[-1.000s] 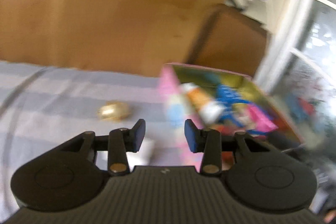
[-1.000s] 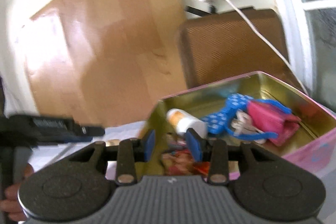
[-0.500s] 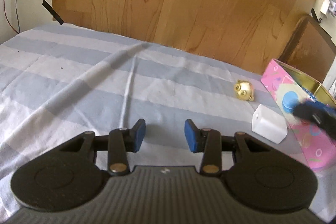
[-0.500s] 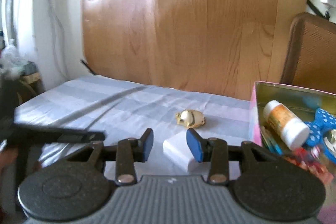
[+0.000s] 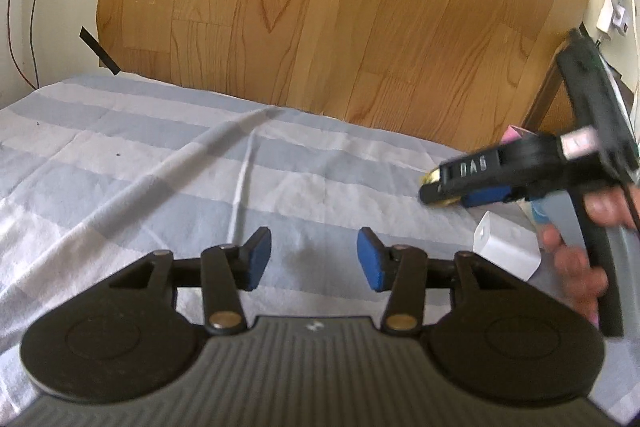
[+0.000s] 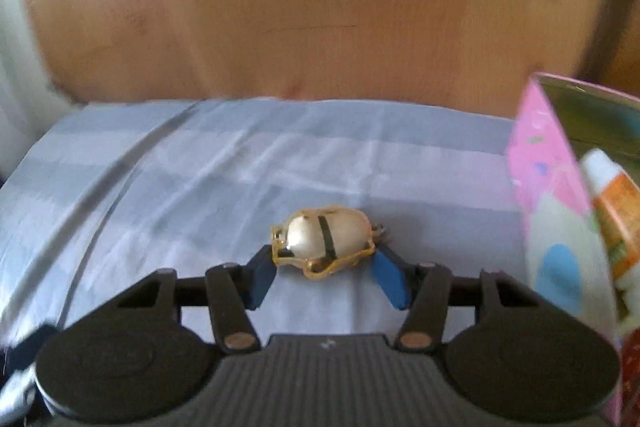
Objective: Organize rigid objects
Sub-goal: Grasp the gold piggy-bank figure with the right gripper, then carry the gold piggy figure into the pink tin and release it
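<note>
A small gold piggy bank (image 6: 326, 241) lies on the striped cloth. My right gripper (image 6: 326, 277) is open, its blue pads on either side of the pig's near end, close to or touching it. In the left wrist view the right gripper (image 5: 464, 193) hovers low over the pig, which shows only as a gold sliver (image 5: 430, 179). A white block (image 5: 506, 251) lies just in front of it. My left gripper (image 5: 314, 259) is open and empty above the cloth. The pink tin box (image 6: 552, 211) stands at the right.
The tin holds an orange-and-white bottle (image 6: 612, 195) and other items. A wooden panel (image 5: 340, 7) stands behind the bed. The striped cloth (image 5: 160, 167) stretches to the left. A brown chair edge (image 5: 544, 95) shows at far right.
My right gripper has moved forward and down to the gold piggy bank, its jaws now around it. The left gripper has stayed nearly still and open.
</note>
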Demonstrator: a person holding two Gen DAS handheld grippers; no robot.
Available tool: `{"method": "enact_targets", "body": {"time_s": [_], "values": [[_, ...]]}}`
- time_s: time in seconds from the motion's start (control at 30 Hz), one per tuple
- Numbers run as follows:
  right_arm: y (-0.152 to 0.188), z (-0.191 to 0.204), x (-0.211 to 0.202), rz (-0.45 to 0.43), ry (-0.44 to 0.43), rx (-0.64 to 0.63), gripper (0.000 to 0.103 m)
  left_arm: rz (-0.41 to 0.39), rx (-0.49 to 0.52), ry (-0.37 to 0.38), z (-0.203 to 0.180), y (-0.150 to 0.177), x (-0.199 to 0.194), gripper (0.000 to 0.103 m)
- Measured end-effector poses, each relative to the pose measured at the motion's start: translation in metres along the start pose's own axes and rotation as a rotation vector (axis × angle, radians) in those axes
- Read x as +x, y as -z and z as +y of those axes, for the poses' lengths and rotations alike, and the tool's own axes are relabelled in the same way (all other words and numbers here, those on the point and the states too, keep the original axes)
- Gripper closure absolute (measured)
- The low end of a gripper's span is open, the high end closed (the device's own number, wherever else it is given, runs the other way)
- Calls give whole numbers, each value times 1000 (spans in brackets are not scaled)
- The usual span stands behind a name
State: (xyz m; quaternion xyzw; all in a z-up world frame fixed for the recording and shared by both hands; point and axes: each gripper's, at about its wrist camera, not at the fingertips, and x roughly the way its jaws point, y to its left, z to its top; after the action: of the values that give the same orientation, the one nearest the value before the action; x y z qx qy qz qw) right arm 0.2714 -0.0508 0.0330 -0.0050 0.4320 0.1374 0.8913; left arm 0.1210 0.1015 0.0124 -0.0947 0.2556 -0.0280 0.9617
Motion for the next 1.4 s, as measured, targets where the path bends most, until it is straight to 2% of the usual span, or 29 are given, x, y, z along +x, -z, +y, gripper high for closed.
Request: {"method": "enact_targets", "body": {"time_s": [0.17,0.3,0.4,0.53,0.67,0.73,0.83,0.9,1.0,1.2,1.23,1.27,1.3,1.4], "values": [[47,41,-45,-72,-101,-252,49,-3,-31,9,4,0,-1,49],[91,56,-92,-145,-162,-419,49,17,-35,12,3,0,0,49],[126,55,-122,-167,-238,-469,49,37,-12,14,-1,1,1,49],[163,47,-143,-174,-259,-445,49,32,24,57,-7,4,-9,49],[185,39,-153,-212,-212,-394,47,91,-45,168,-7,15,-24,49],[191,32,-156,-224,-219,-365,40,97,-64,215,-12,20,-39,49],[197,27,-162,-235,-237,-336,36,111,-55,284,-24,22,-60,51],[199,29,-163,-242,-235,-342,35,127,-40,310,-33,22,-69,51],[198,27,-159,-232,-233,-332,34,195,-24,353,-46,29,-71,51],[203,25,-147,-208,-218,-302,33,270,65,384,-67,46,-61,51],[203,26,-147,-209,-219,-304,34,282,67,389,-69,50,-58,55],[203,28,-145,-209,-215,-310,36,262,77,383,-72,52,-59,64],[202,31,-145,-214,-212,-319,48,273,78,396,-73,53,-58,64],[200,33,-144,-226,-207,-315,49,271,75,384,-76,48,-59,64]]}}
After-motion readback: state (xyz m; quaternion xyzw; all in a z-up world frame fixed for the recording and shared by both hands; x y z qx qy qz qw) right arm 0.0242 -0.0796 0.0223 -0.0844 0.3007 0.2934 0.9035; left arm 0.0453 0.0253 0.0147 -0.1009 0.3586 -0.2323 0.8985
